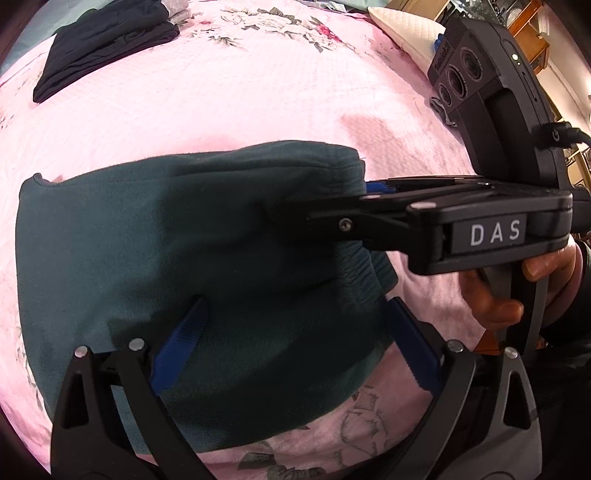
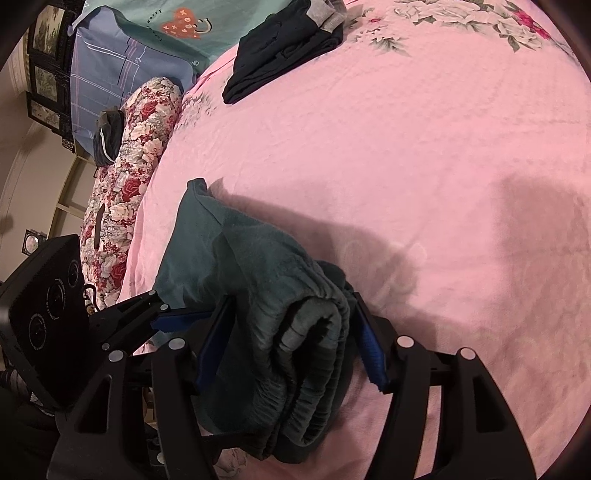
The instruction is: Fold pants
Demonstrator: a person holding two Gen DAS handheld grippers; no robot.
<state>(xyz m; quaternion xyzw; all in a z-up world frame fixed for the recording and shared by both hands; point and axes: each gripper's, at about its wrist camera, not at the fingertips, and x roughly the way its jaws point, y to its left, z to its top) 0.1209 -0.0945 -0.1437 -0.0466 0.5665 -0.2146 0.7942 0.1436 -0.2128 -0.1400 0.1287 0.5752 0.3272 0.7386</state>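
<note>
Dark teal pants [image 1: 177,251] lie folded into a thick block on the pink bedspread [image 1: 240,103]. My left gripper [image 1: 295,301] stands wide over their near edge. Its left pad [image 1: 181,343] rests on the fabric and its right pad [image 1: 413,343] sits just past the ribbed waistband. My right gripper [image 1: 325,199] reaches in from the right, held by a hand [image 1: 517,280]. In the right wrist view the rolled waistband end of the pants [image 2: 295,350] bulges between the right gripper's [image 2: 291,297] two blue pads, which press on both sides. The left gripper [image 2: 184,314] touches the pants from the left.
A pile of dark folded clothes [image 1: 107,40] [image 2: 284,48] lies at the far side of the bed. A white pillow [image 1: 402,26] is at the far right. A floral bolster [image 2: 129,166] and blue and teal pillows [image 2: 122,55] line the left edge of the bed.
</note>
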